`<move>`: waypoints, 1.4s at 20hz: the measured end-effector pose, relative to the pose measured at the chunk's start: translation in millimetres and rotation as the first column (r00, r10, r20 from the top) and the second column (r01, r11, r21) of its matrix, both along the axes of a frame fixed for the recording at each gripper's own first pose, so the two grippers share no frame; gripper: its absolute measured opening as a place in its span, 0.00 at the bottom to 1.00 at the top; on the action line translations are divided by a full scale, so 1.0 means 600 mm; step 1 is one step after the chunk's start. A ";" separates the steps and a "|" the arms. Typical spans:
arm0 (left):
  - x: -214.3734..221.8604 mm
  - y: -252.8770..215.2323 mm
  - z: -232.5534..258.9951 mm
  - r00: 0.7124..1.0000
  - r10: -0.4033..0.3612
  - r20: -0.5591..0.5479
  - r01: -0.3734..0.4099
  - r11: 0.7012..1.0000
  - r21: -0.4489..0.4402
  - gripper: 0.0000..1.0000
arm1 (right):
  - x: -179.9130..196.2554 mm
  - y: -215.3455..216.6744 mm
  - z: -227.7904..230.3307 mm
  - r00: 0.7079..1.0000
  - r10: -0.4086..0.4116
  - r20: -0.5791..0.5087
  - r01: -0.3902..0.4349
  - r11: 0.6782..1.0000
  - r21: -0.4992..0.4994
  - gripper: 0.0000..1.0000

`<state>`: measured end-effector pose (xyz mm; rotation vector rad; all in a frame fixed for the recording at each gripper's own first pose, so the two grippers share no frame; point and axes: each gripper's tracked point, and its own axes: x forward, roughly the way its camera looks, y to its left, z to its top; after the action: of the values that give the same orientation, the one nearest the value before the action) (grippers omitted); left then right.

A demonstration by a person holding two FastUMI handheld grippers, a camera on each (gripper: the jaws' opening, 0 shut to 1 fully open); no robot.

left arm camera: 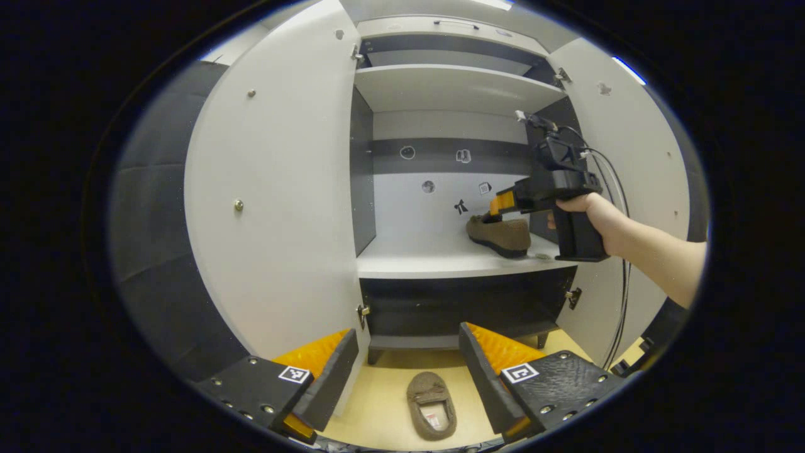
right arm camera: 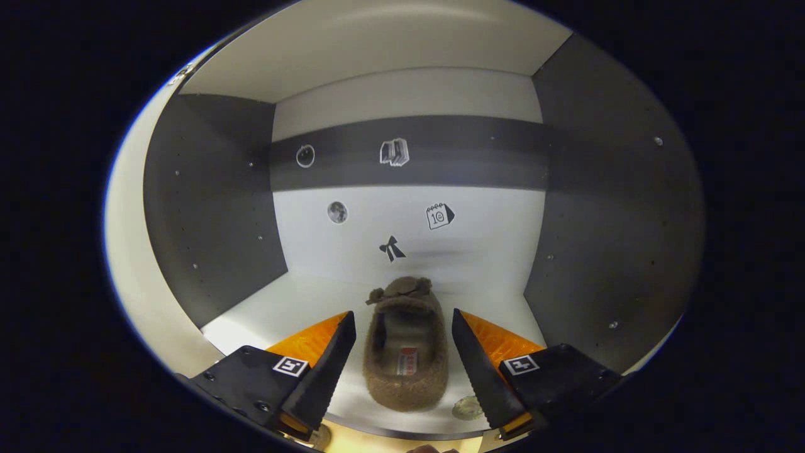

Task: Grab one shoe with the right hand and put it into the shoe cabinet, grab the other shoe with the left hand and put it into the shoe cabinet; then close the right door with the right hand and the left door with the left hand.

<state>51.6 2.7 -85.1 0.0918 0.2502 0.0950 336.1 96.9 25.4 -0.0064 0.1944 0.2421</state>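
The shoe cabinet (left arm camera: 453, 85) stands with both doors swung wide, the left door (left arm camera: 270, 189) and the right door (left arm camera: 629, 157). One brown fuzzy shoe (left arm camera: 500, 234) rests on the white middle shelf (left arm camera: 415, 258), toe toward the back wall. My right gripper (left arm camera: 494, 211), held by a hand (left arm camera: 597, 214), sits at that shoe's heel. In the right gripper view the shoe (right arm camera: 407, 352) lies between the open fingers of the right gripper (right arm camera: 402, 371), with a gap on each side. The other shoe (left arm camera: 431, 404) lies on the tan floor, below my open left gripper (left arm camera: 409, 371).
A dark lower compartment (left arm camera: 465, 302) sits under the middle shelf. Small stickers (right arm camera: 394, 152) dot the back wall. A small round disc (right arm camera: 466, 408) lies on the shelf's front edge right of the shoe. A cable (left arm camera: 622, 296) hangs beside the right door.
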 end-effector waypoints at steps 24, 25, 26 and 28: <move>-0.008 0.024 -0.380 0.853 -0.110 -0.510 0.075 0.993 -0.090 0.95 | -0.354 -0.070 -0.152 0.996 -0.084 -0.015 0.084 0.996 0.018 0.96; -0.008 0.023 -0.398 0.837 -0.114 -0.534 0.070 0.992 -0.102 0.99 | -0.366 -0.069 -0.159 0.996 -0.084 -0.022 0.084 0.996 0.017 0.96; -0.006 0.025 -0.415 0.822 -0.118 -0.557 0.066 0.991 -0.113 0.94 | -0.380 -0.069 -0.164 0.996 -0.085 -0.028 0.085 0.996 0.016 0.93; 0.001 0.033 -0.441 0.798 -0.120 -0.590 0.065 0.991 -0.113 0.99 | -0.409 -0.072 -0.176 0.995 -0.091 -0.038 0.091 0.996 0.001 0.96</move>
<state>52.0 22.4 -349.4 0.0440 0.8862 -0.0484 91.0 53.5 -80.4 0.0100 0.2312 0.1514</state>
